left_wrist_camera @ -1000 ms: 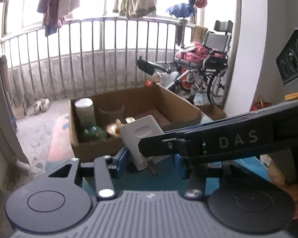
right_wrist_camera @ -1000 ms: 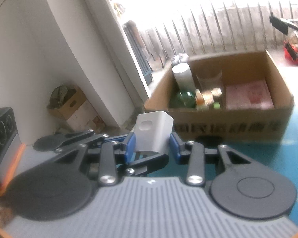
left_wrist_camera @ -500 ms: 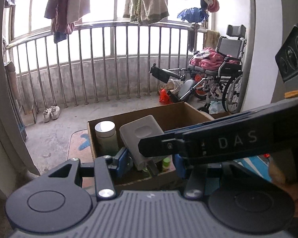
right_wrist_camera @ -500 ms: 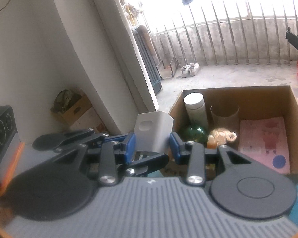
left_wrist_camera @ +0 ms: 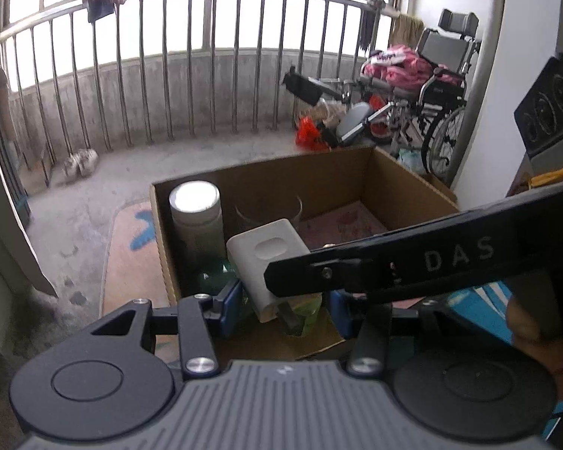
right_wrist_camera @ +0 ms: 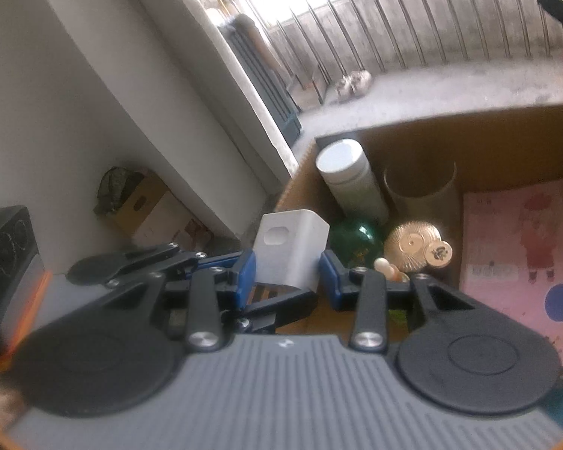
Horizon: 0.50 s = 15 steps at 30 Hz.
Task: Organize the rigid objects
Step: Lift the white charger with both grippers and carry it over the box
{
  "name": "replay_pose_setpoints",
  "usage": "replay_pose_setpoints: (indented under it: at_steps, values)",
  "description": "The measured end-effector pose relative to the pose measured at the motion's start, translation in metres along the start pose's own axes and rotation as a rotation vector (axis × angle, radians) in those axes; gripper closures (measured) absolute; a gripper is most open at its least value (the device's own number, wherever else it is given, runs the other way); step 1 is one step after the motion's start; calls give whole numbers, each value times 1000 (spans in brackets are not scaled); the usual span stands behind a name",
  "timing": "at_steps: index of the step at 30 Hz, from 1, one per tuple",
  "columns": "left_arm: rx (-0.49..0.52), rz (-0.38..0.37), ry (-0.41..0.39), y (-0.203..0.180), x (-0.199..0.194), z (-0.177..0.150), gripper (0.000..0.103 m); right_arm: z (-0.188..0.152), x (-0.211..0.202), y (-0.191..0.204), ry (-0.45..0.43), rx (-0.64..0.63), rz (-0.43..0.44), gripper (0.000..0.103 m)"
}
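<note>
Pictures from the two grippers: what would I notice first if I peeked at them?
First, the white plug block, pinched between both grippers right over the near edge of the cardboard box. Next, the box's contents: a white bottle at the back left and a pink booklet lying flat on the right.

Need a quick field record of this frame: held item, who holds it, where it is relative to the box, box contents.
held item: white box-shaped object, oval recess on its face
holders: right gripper and left gripper, jaws of both closed on it
position: above the near left corner of the cardboard box, not set down
box contents: white cylinder, clear glass, green round bottle, gold ribbed disc, pink booklet
image quality: right wrist view blurred
</note>
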<state>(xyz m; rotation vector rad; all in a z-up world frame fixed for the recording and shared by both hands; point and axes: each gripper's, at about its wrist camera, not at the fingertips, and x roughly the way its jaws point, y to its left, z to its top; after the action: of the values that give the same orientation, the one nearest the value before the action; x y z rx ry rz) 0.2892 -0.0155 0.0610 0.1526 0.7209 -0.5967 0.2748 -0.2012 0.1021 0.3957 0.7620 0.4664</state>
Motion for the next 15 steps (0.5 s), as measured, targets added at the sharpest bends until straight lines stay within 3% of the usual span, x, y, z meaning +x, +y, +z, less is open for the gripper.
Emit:
replay_pose_setpoints:
  at_steps: [15]
  values:
    - [-115,-134,208,38,33,1,53,6,42,-21,199,112,-14,64]
